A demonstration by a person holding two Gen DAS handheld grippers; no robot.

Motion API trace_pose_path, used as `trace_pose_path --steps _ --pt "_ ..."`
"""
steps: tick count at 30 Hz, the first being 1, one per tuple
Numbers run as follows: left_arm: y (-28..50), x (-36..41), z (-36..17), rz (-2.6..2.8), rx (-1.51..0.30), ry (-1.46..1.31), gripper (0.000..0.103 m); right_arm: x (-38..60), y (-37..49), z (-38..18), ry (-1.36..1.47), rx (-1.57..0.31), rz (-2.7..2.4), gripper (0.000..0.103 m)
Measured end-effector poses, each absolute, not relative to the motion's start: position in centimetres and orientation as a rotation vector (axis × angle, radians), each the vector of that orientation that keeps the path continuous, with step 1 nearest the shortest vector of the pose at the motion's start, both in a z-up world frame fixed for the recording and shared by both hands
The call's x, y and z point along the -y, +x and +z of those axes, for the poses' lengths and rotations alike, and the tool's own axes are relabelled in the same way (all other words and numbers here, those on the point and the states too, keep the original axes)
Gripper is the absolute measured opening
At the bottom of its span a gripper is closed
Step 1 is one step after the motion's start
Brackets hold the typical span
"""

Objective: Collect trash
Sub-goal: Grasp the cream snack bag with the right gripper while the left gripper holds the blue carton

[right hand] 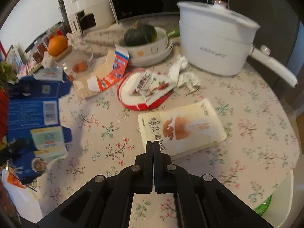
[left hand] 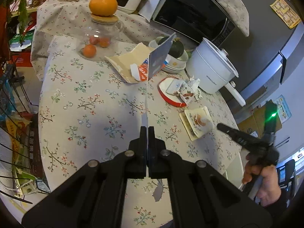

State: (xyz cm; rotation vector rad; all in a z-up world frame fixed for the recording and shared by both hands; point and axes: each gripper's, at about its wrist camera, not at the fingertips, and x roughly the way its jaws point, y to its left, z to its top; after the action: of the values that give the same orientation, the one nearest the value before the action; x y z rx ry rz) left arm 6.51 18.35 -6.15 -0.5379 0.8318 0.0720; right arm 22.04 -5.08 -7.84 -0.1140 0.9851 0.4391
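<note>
Above the near edge of the floral tablecloth (left hand: pixel 91 102), the left gripper (left hand: pixel 146 131) has its fingers pressed together on a flattened blue carton (left hand: pixel 158 57), seen edge-on from the left wrist as a thin sheet rising from the pinch. From the right wrist the same carton (right hand: pixel 38 117) shows its printed face at the table's left edge; its lower part is cut off by the frame and the text is too blurred to read.

The right gripper (right hand: pixel 153 146) is closed with nothing between its fingers, its tips just above the near edge of a cream snack packet (right hand: pixel 182 129) lying flat toward the table's right side. In the left wrist view that gripper (left hand: pixel 221 127) appears at the right edge, partly motion-blurred, with the person's hand (left hand: pixel 264 182) below it cut by the frame.

Toward the table's middle, a torn orange-and-white box (right hand: pixel 106 76) lies opened out. Right of it a red-rimmed lid (right hand: pixel 129 95) holds crumpled wrappers (right hand: pixel 152 87); what lies beneath them is hidden. A wad of white tissue (right hand: pixel 182 72) sits between the lid and a white electric pot (right hand: pixel 214 43) at the far right edge. Stacked bowls (right hand: pixel 152 51) behind hold a dark green squash (right hand: pixel 140 34). A glass jar (left hand: pixel 98 39) with an orange (left hand: pixel 103 3) on its lid stands at the far left.
</note>
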Motion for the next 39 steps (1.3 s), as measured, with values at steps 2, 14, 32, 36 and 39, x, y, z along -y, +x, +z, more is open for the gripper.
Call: trace_pose_path --steps 2,14,32,36,39 --pt "6.4 -18.1 -6.1 0.062 -0.834 -0.542 0.001 6.2 21.5 -6.4 -0.098 -0.967 0.436 0.001" --pt "6.3 -17.3 -6.2 0.060 -0.840 -0.524 0.001 8.0 21.7 -7.9 -0.046 -1.019 0.383 0.074" --pt "8.4 -17.5 -7.9 0.050 -0.885 -0.528 0.001 1.9 26.0 -17.6 -0.269 -1.102 0.390 0.082" --pt "8.5 -17.5 -7.9 0.048 -0.888 -0.527 0.001 2.0 26.2 -17.6 -0.282 -1.086 0.392 0.073" --pt "8.5 -17.5 -7.9 0.047 -0.887 -0.524 0.001 2.4 26.3 -17.3 -0.264 -1.093 0.415 0.062"
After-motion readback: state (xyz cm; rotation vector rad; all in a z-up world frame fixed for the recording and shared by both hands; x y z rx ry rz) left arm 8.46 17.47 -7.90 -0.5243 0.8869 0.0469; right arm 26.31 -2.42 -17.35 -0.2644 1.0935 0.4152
